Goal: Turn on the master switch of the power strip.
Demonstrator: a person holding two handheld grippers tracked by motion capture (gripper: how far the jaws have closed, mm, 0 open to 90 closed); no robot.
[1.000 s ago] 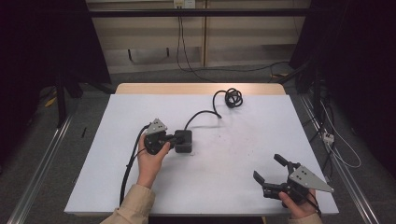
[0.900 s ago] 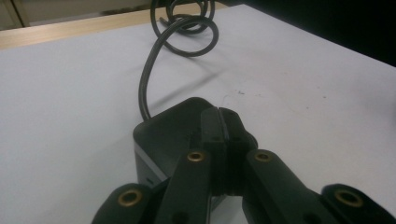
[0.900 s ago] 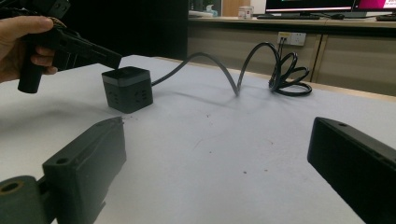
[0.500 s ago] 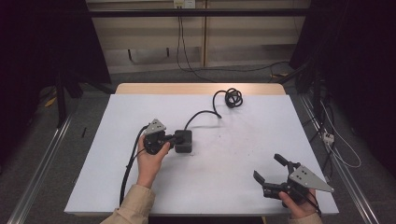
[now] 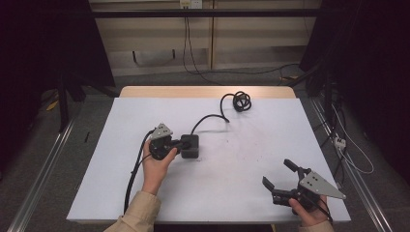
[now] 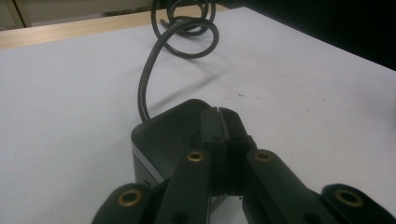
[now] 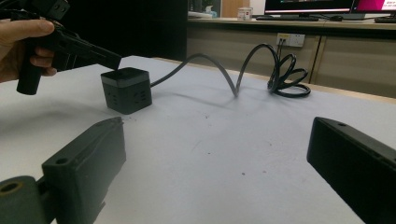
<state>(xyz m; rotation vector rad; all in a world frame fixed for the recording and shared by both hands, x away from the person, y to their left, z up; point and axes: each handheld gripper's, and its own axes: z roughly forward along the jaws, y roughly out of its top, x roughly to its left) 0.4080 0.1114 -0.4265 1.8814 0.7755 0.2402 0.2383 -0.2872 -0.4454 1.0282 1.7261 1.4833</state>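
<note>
A black power cube (image 5: 190, 146) stands on the white table (image 5: 232, 193), left of the middle. Its black cable (image 5: 211, 118) runs back to a coil (image 5: 241, 101) near the far edge. My left gripper (image 5: 180, 143) is shut with nothing between its jaws. Its joined tips (image 6: 218, 114) sit at the top face of the cube (image 6: 161, 133); from the right gripper view they (image 7: 112, 60) meet the cube (image 7: 127, 89) at its upper left edge. My right gripper (image 5: 276, 173) stands open near the front right corner, its jaws (image 7: 217, 140) wide apart and holding nothing.
The left gripper's own cable (image 5: 133, 174) trails toward the table's front edge. Metal rails (image 5: 43, 164) run along both sides of the table. Loose cables and a plug strip (image 5: 340, 141) lie on the floor at the right. A wall socket (image 7: 290, 39) is behind the table.
</note>
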